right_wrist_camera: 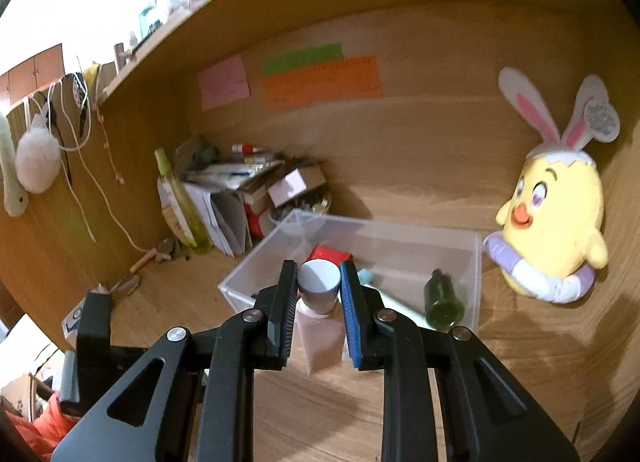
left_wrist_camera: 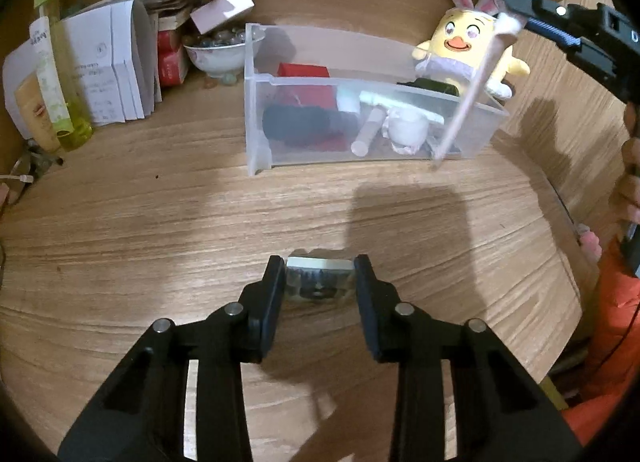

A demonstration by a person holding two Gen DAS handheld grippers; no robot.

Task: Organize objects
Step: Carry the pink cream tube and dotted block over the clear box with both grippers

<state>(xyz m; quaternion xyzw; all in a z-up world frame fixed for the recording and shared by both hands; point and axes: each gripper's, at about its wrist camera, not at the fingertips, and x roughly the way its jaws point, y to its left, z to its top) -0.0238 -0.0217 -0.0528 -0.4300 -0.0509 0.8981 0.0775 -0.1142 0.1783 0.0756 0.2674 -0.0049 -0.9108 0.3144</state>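
On the wooden desk point(left_wrist_camera: 160, 222), my left gripper point(left_wrist_camera: 320, 282) is shut on a small square jar point(left_wrist_camera: 320, 264) with a white top and a dark body, which rests on the wood. My right gripper point(right_wrist_camera: 318, 282) is shut on the white cap point(right_wrist_camera: 318, 288) of a pale pink tube point(right_wrist_camera: 324, 346). In the left wrist view the right gripper point(left_wrist_camera: 510, 12) holds the tube point(left_wrist_camera: 468, 102) in the air, hanging slantwise in front of the clear plastic bin point(left_wrist_camera: 256, 102). The bin point(right_wrist_camera: 476, 262) holds a red box point(left_wrist_camera: 304, 70), a green bottle point(right_wrist_camera: 442, 298) and several white and black items.
A yellow plush chick point(right_wrist_camera: 552, 222) with rabbit ears leans in the right corner behind the bin. At the back left stand folded papers point(left_wrist_camera: 112, 62), a tall green bottle point(left_wrist_camera: 60, 74) and a bowl of marbles point(left_wrist_camera: 220, 54). An orange sleeve point(left_wrist_camera: 612, 322) shows at the right.
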